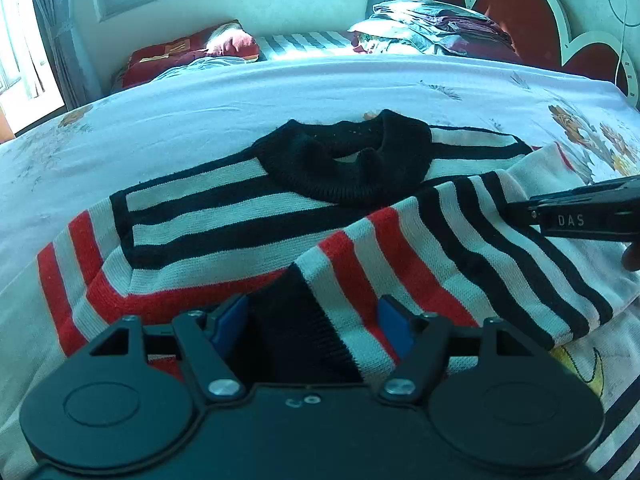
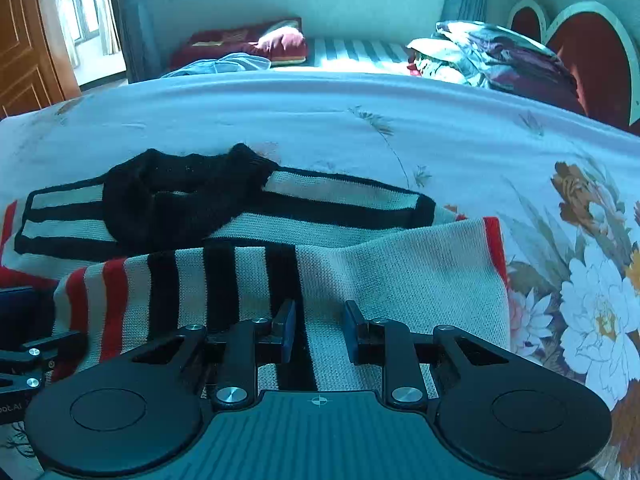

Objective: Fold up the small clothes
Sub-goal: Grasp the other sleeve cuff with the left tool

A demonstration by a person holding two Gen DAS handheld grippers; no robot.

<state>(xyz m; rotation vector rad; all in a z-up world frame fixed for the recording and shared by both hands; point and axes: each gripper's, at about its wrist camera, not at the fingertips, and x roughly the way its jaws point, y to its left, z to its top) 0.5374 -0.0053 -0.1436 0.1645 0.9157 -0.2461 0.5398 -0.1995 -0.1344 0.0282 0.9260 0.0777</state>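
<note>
Our left hand-held gripper has its jaws apart around the dark cuff of the folded-in sleeve. Our right hand-held gripper also stands apart, over the same sleeve. The sleeve's long axis runs left to right across both grippers. Beyond lies the striped sweater, collar away from us, on the bed.

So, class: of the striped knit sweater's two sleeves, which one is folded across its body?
The right-hand sleeve, with black stripes running into red toward its black cuff, lies across the sweater's body below the black ribbed collar. The left-hand sleeve hangs outward, unfolded.
</note>
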